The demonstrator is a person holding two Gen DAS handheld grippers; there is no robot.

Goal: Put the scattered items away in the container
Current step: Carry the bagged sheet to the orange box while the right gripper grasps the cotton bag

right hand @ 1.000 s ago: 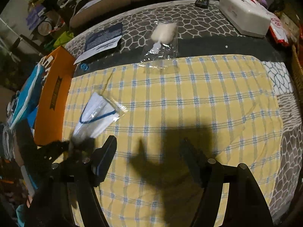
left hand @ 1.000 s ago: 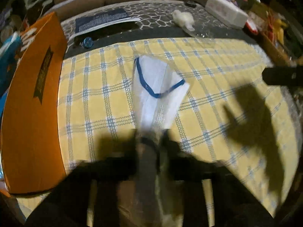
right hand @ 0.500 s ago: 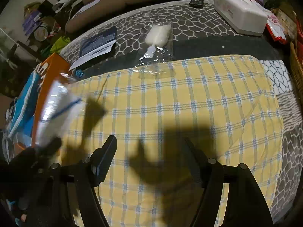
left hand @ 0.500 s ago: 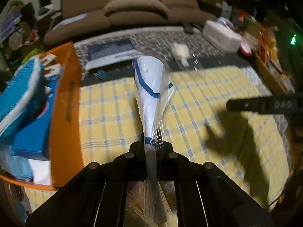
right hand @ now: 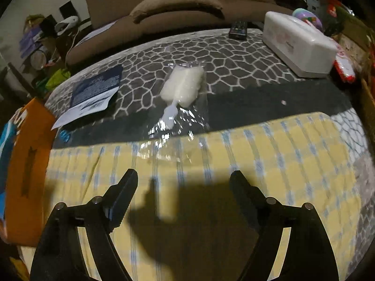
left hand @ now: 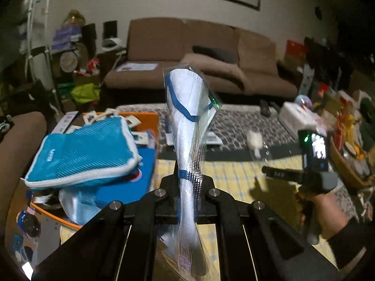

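Mask packet [left hand: 187,117] up in the air for us now, a white face mask with blue straps sealed in clear plastic, pinched tight low down in our left gripper [left hand: 187,182]. It stands nearly upright against the brown sofa [left hand: 187,46] behind it. Off to the left sits the orange box [left hand: 145,118], our container, already loaded: a blue mesh pouch [left hand: 82,149] lies on top of a blue carton [left hand: 131,187] and some other bits we cannot make out. The packet is beside the box, not in it.

Over on the right, we see the right gripper [right hand: 182,194] with its jaws spread wide, having just been opening, and nothing between them. It hovers over the yellow checked cloth [right hand: 281,154], its shadow falling dark on the fabric. Just ahead, straddling the edge where the cloth meets the grey stone-patterned cover [right hand: 234,56], lies a clear bag [right hand: 182,107] holding a white fluffy brush. Further left on that cover rests a dark blue leaflet [right hand: 93,91], and to the far right a white tissue box [right hand: 297,42], with a remote [right hand: 238,30] near it. In the left view, a hand [left hand: 325,213] grips the right tool's handle.
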